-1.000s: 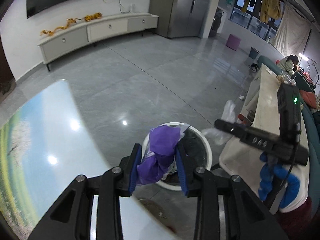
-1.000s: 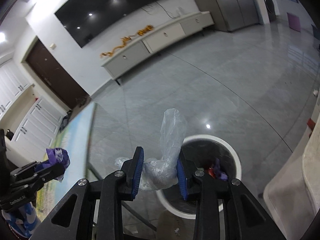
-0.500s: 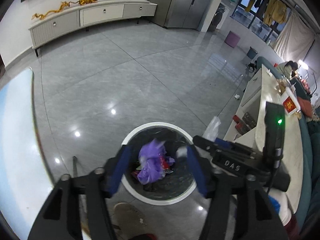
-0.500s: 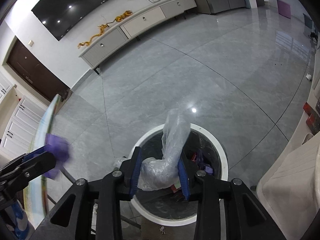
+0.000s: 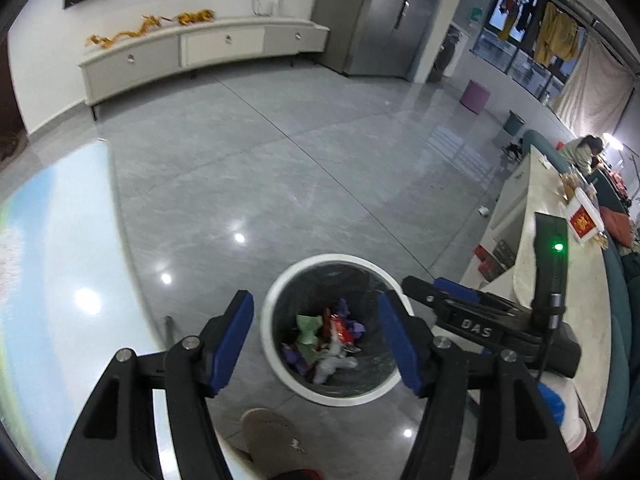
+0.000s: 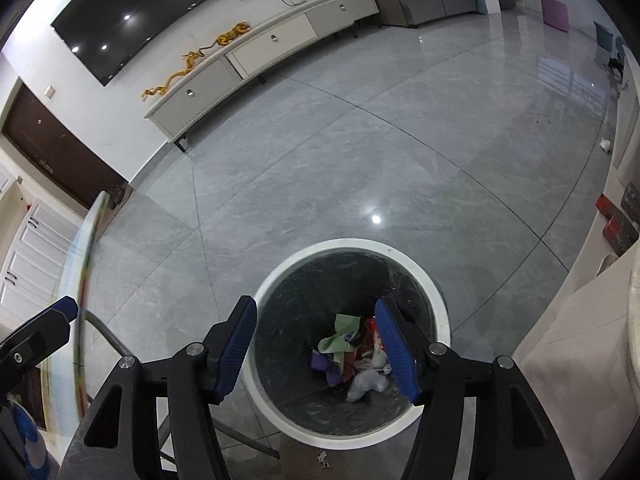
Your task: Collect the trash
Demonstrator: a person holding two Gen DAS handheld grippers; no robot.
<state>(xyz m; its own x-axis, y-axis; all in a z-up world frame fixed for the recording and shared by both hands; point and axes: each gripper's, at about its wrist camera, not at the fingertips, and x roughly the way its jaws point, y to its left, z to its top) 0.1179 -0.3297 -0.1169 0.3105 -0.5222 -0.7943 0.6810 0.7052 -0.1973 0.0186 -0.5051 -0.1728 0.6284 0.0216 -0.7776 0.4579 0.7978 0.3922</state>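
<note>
We are holding the left gripper [image 5: 316, 340] over the waste bin [image 5: 280, 280], its blue pads spread to either side of the bin mouth with nothing between them. Straight below, at the bottom of the black liner, the trash [image 5: 324, 340] is lying in a loose heap: purple scraps, a green paper, a red wrapper and a pale crumpled plastic bag [image 6: 366, 384]. To the left the glass table edge [image 5: 116, 240] is running close by (the bin stands on the floor just beside it).

Moving rightward, we are holding the right gripper [image 6: 318, 346] above the same bin, jaws opening and empty, the plastic bag resting below and slightly right of its centre line. Both grippers are pointing steeply down into the bin, side by side and about equally near it. We judge this drop done; anything further to collect probably lies away from the bin, so the next move likely starts by lifting clear of the white rim.
</note>
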